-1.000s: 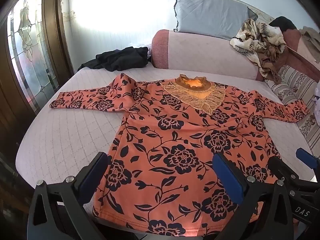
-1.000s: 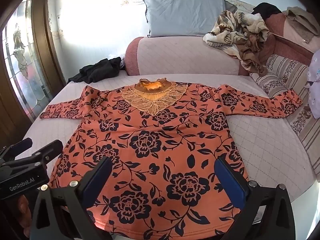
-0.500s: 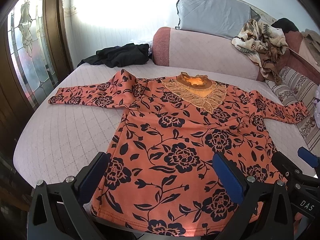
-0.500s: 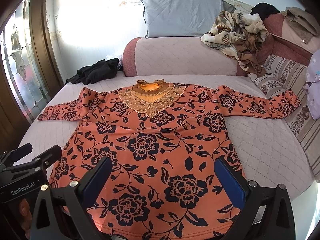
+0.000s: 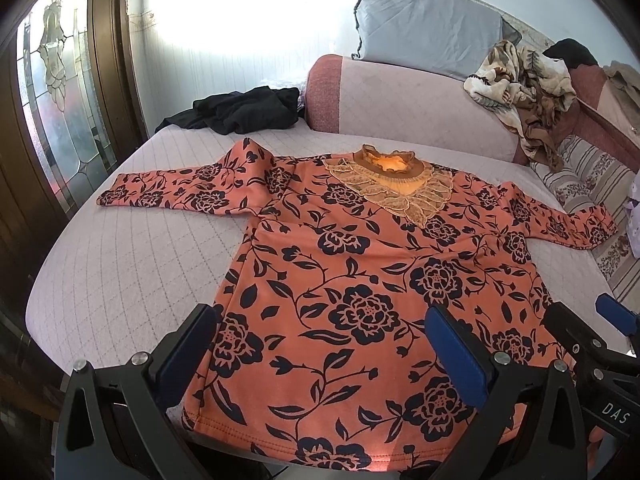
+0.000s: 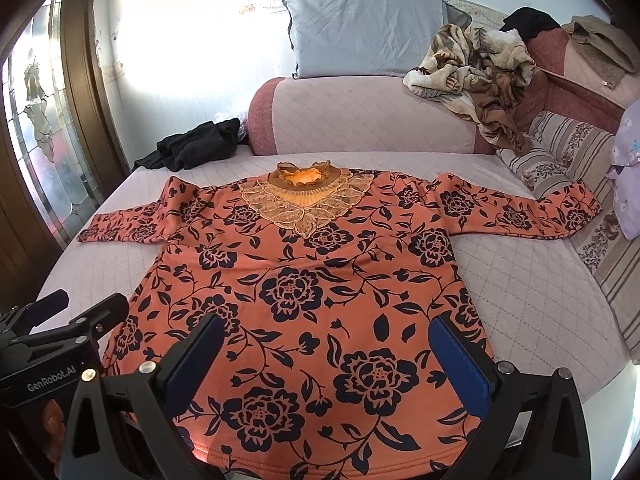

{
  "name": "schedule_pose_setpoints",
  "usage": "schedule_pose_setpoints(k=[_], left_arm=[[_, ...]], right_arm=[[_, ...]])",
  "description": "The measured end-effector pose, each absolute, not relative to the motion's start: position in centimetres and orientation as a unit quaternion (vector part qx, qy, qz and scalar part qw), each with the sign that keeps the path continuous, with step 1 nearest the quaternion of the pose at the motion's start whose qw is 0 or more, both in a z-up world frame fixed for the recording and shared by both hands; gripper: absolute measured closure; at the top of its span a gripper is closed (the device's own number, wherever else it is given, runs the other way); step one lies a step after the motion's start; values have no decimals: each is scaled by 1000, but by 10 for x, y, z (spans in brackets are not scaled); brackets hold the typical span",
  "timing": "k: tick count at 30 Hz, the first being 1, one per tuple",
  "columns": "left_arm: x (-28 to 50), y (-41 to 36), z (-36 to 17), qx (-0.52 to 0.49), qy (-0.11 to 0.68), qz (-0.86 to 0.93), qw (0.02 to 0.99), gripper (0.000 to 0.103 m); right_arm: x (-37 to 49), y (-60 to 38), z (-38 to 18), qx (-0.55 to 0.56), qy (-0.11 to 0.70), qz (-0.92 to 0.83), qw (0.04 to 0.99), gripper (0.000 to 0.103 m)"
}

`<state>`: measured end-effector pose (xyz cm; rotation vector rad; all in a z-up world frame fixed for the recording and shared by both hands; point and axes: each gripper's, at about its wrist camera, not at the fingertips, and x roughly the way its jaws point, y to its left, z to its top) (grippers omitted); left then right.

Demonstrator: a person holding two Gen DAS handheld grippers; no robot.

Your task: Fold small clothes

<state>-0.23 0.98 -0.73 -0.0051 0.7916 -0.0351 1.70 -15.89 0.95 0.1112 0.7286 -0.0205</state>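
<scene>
From the left wrist view, the left gripper (image 5: 320, 350) hangs with its jaws wide apart and empty over the near hem of the orange flowered top (image 5: 360, 280), which lies flat on the bed (image 5: 120, 272) with both sleeves spread toward the side edges; no fold looks begun, so the first move is likely to catch a sleeve or a hem corner. From the right wrist view, the right gripper (image 6: 326, 354) is likewise spread and holding nothing above the hem, with bare bed beside each sleeve, though the right sleeve ends against the striped cushion (image 6: 580, 184).
</scene>
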Motion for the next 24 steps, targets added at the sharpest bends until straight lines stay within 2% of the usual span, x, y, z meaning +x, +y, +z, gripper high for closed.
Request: schedule_pose_setpoints(k=[24], left_arm=[[9, 17, -26, -13, 409, -24, 912, 0]], right_arm=[[25, -165, 2, 65, 366, -2, 928, 0]])
